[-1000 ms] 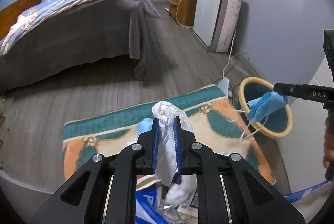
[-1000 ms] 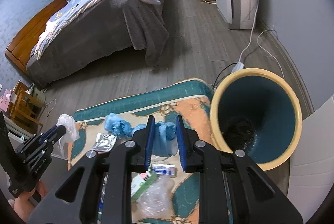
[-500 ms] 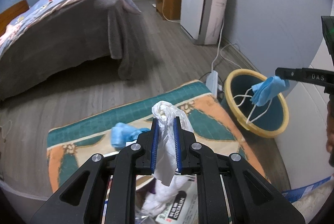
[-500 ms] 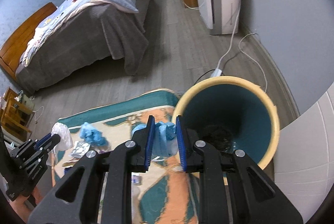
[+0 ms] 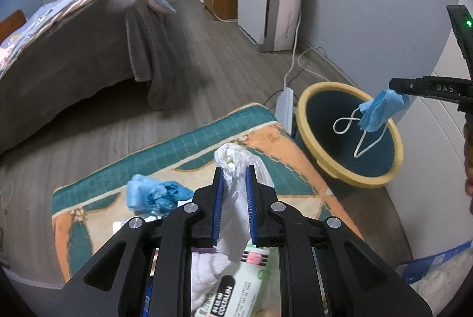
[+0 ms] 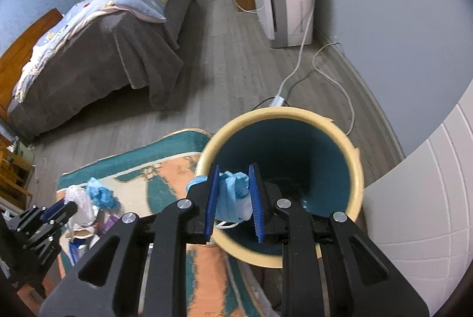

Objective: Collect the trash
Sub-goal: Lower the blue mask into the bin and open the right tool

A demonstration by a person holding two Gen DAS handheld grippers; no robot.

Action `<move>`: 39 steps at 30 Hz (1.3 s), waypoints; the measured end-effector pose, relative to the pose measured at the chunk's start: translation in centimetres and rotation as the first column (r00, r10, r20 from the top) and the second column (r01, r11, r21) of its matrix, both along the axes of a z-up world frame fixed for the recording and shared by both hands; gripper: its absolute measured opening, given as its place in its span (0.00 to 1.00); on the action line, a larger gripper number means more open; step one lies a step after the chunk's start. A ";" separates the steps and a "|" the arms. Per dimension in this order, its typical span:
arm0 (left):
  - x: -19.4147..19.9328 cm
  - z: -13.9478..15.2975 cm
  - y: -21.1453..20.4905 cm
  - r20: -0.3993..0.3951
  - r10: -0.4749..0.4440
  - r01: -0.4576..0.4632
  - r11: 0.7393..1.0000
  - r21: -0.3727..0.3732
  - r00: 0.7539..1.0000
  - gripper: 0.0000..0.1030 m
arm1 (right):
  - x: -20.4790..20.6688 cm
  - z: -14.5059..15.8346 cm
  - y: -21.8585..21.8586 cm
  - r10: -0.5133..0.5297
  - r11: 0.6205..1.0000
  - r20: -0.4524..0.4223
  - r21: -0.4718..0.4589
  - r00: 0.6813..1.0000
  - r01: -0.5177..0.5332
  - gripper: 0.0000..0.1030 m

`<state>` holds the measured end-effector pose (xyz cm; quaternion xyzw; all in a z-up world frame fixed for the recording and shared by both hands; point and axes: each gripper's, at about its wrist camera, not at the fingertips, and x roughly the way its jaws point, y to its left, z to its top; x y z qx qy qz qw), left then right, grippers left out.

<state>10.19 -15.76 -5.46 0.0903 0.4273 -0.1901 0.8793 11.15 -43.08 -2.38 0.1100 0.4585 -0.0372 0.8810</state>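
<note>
The right claw (image 6: 233,200) has carried its pinched blue face mask (image 6: 232,192) over the yellow-rimmed bin (image 6: 351,157) (release only once centred), while the left claw (image 5: 233,200) grips a white plastic bag (image 5: 236,169) above the rug (image 5: 207,136).

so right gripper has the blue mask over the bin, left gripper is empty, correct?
Not quite. The left gripper is shut on a white plastic bag, as the left wrist view shows. The right gripper does hold the blue mask over the bin.
</note>
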 end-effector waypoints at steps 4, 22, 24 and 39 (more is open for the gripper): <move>-0.5 -0.1 -1.0 -0.014 -0.020 0.020 1.000 -0.012 1.000 0.14 | 0.0 -0.5 -1.4 -0.018 0.999 -0.013 -0.029 1.000 0.017 0.20; 0.2 -1.7 -11.2 -0.024 -0.167 0.166 0.986 -0.015 0.986 0.14 | 0.0 -3.6 -7.6 -0.162 0.985 -0.077 0.043 0.984 0.165 0.20; 0.7 -2.4 -12.7 -0.031 -0.187 0.187 0.982 0.006 0.982 0.15 | 0.1 -4.0 -8.0 -0.173 0.984 -0.088 0.035 0.981 0.177 0.20; 2.8 -5.2 -17.7 -0.039 -0.228 0.228 0.974 0.011 0.973 0.48 | 0.1 -5.4 -9.2 -0.191 0.979 -0.097 0.053 0.977 0.197 0.27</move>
